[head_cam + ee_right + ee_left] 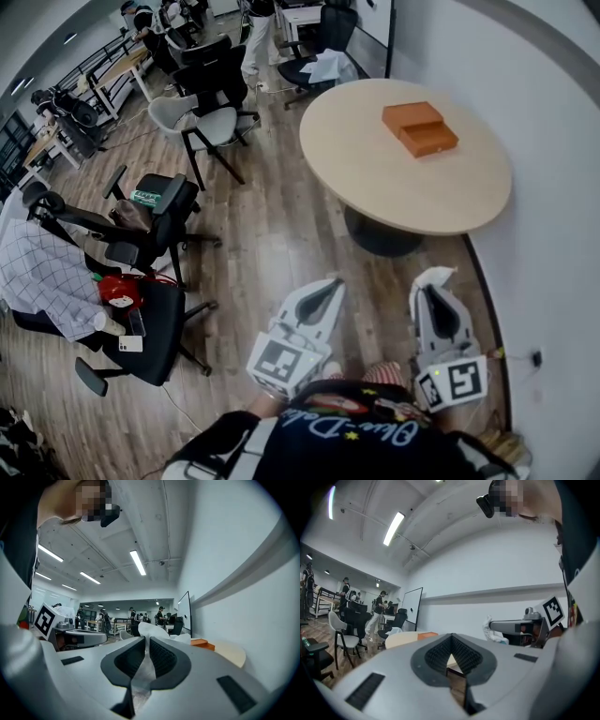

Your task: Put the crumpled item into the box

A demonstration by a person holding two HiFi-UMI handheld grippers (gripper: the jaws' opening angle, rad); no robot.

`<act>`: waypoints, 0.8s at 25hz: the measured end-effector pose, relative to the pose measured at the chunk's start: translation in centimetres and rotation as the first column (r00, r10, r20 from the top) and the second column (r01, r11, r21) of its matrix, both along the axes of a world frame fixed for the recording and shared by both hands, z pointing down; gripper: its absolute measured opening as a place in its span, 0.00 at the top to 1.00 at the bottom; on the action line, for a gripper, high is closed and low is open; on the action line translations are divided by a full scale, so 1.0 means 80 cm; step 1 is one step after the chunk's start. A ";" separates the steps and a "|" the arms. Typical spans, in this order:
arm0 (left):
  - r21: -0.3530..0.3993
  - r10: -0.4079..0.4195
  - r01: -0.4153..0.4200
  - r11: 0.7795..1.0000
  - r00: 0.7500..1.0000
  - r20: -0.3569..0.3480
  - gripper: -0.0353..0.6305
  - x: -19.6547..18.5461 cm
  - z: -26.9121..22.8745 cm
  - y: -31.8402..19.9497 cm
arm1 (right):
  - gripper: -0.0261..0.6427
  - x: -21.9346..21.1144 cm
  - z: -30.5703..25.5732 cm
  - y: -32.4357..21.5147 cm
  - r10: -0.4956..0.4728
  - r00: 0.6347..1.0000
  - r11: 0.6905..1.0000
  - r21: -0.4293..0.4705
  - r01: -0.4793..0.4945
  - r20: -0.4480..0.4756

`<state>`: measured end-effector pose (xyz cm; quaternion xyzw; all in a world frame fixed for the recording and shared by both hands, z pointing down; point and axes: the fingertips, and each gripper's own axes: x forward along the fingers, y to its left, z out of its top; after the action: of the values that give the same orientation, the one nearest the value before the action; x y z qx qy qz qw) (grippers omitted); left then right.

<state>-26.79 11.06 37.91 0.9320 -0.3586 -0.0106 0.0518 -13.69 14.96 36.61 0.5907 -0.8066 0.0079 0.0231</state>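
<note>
With the right gripper jaws pinched on the crumpled white paper and the left gripper jaws closed on nothing, I judged I should grip firmly and release only above the orange box near the bench's far edge.

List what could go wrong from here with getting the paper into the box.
1. The right gripper pinches only part of the crumpled paper. Some of it sticks out past the tips, so it may slip loose on the way.
2. The orange box sits toward the far side of the round table, so a long reach could miss it.
</note>
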 end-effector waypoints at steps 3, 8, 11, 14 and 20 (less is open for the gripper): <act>-0.006 0.012 -0.012 1.000 1.000 0.002 0.96 0.001 0.001 -0.006 | 0.92 0.007 0.007 -0.006 0.009 0.999 1.000 -0.010 -0.010 -0.039; -0.009 -0.013 0.013 1.000 1.000 0.005 0.96 0.003 0.000 -0.024 | 0.92 0.003 0.004 -0.024 -0.010 1.000 1.000 -0.011 0.010 -0.005; 0.005 -0.013 0.013 1.000 1.000 0.021 0.96 0.011 -0.002 -0.033 | 0.92 0.017 0.008 -0.036 -0.017 0.999 1.000 -0.007 0.017 -0.028; 0.006 -0.010 0.010 1.000 0.999 0.037 0.96 0.025 -0.002 -0.042 | 0.92 0.027 0.008 -0.050 -0.027 1.000 1.000 -0.004 0.027 -0.002; -0.040 -0.012 0.012 0.999 1.000 -0.001 0.96 0.060 -0.005 -0.065 | 0.92 0.064 0.007 -0.076 -0.042 0.999 0.999 0.008 0.041 0.031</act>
<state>-22.00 5.83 37.53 0.9286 -0.3642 -0.0041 0.0706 -8.54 8.91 37.14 0.5737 -0.8189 0.0137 0.0083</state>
